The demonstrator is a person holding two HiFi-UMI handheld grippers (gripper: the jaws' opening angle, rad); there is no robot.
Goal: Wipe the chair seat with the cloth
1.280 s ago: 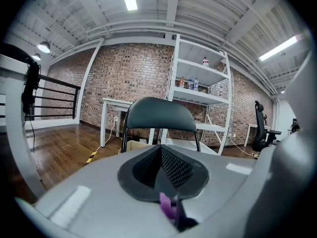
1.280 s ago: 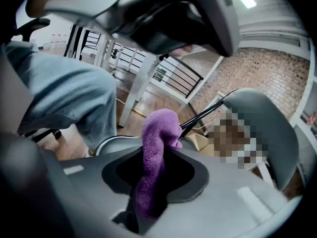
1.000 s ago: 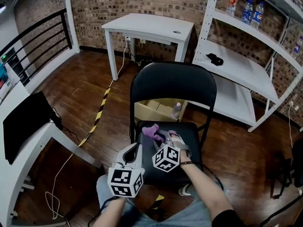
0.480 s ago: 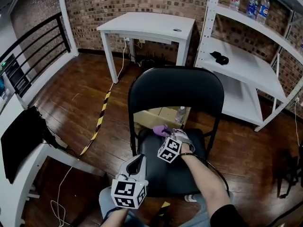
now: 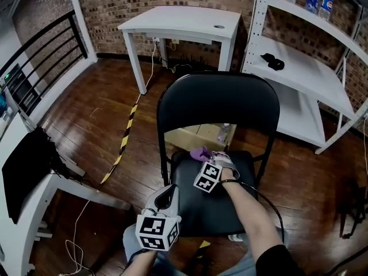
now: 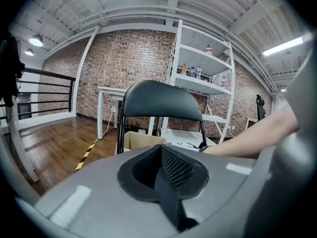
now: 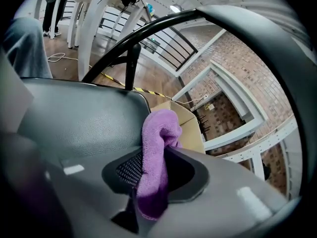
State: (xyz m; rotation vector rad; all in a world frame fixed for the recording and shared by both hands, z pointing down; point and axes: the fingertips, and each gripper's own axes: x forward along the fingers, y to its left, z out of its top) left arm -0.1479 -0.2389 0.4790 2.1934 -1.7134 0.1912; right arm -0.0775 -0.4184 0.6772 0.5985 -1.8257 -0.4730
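A black folding chair stands in front of me, its padded seat (image 5: 210, 197) below its rounded backrest (image 5: 217, 102). My right gripper (image 5: 208, 156) is shut on a purple cloth (image 5: 200, 153) (image 7: 156, 157), held low at the seat's back left part just under the backrest. In the right gripper view the cloth stands up between the jaws over the black seat (image 7: 79, 125). My left gripper (image 5: 165, 195) hangs by the seat's front left corner, shut with nothing in it (image 6: 166, 182).
A cardboard box (image 5: 196, 137) with a bottle sits on the floor behind the chair. Behind it stands a white table (image 5: 181, 22), with white shelving (image 5: 299, 68) to the right. A white desk (image 5: 23, 171) with a black item lies left. Yellow-black tape (image 5: 122, 140) crosses the wooden floor.
My right gripper has carried the cloth from the seat's left middle toward the back of the seat, under the backrest. The left gripper has stayed about where it was.
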